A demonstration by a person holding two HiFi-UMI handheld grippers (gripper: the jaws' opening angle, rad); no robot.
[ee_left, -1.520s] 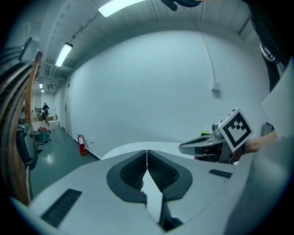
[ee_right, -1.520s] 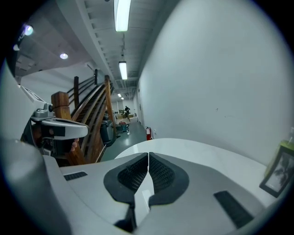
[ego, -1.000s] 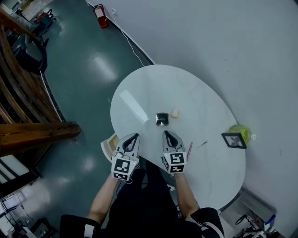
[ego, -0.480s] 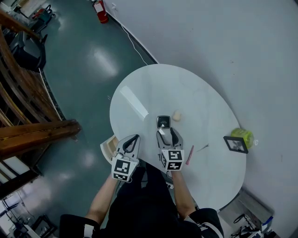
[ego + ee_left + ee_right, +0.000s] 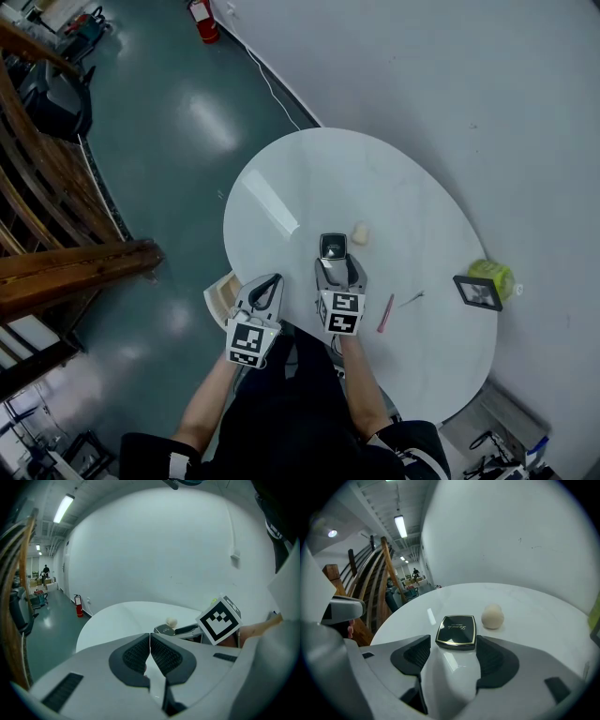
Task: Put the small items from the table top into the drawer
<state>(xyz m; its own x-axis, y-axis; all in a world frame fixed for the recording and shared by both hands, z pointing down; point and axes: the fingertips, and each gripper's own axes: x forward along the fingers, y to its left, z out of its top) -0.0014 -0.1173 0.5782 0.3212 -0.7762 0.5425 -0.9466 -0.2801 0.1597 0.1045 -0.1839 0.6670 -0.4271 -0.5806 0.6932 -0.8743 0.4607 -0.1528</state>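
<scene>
- Black compact (image 5: 456,631) lies flat on the table (image 5: 281,178), near edge at the tips of my right claw (image 5: 338,269), which has just spread wide and grips nothing.
- Low, glossy lid: my pads could skid off and knock it into the puff (image 5: 492,616).
- Left claw (image 5: 150,644) clenched, empty.

Looking like a workshop hall: strip lights (image 5: 64,507) glowing overhead, fire extinguisher (image 5: 201,21) standing on glossy painted floor (image 5: 159,187), timber beams (image 5: 75,267) running alongside.

White table (image 5: 281,178), black compact (image 5: 456,631) (gold-edged), cream ball (image 5: 492,616), pink stick (image 5: 383,313), teal floor (image 5: 169,141).
</scene>
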